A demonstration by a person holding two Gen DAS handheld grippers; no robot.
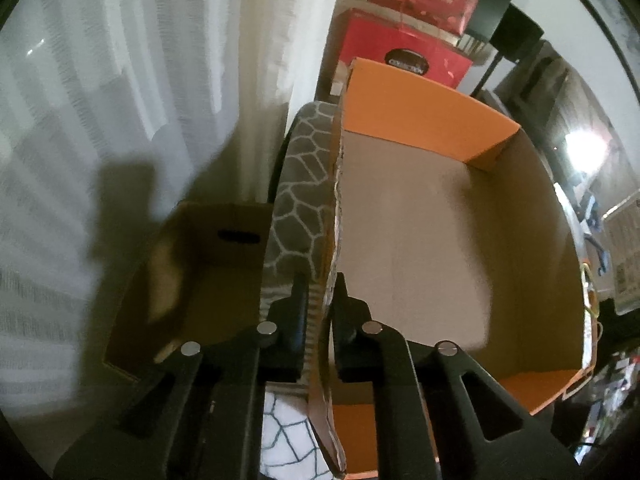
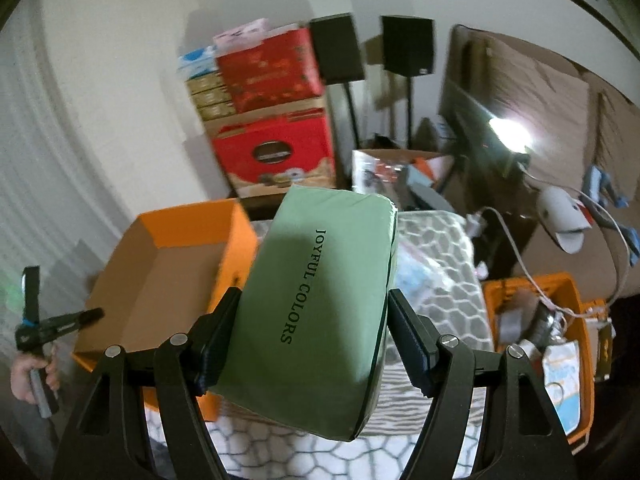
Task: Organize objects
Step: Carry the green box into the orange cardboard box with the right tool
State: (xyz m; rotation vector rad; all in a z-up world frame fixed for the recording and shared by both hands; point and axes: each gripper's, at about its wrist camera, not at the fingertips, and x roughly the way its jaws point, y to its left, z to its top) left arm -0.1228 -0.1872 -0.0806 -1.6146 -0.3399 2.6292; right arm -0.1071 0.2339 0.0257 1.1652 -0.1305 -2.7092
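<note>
My left gripper (image 1: 322, 292) is shut on the torn left wall (image 1: 335, 240) of an open orange cardboard box (image 1: 420, 240), which shows nothing inside. The same box (image 2: 160, 280) sits at the left in the right wrist view, with the left gripper (image 2: 86, 316) at its left edge. My right gripper (image 2: 316, 312) is shut on a green soft pack (image 2: 316, 300) printed "JOYFUL COLORS" and holds it above the patterned grey bedding (image 2: 440, 280), to the right of the box.
A brown cardboard box (image 1: 208, 264) sits left of the bedding (image 1: 300, 184) by white curtains (image 1: 120, 100). Red gift boxes (image 2: 272, 148) are stacked behind. An orange basket (image 2: 540, 344) with clutter stands at right, near cables and a lamp (image 2: 508, 132).
</note>
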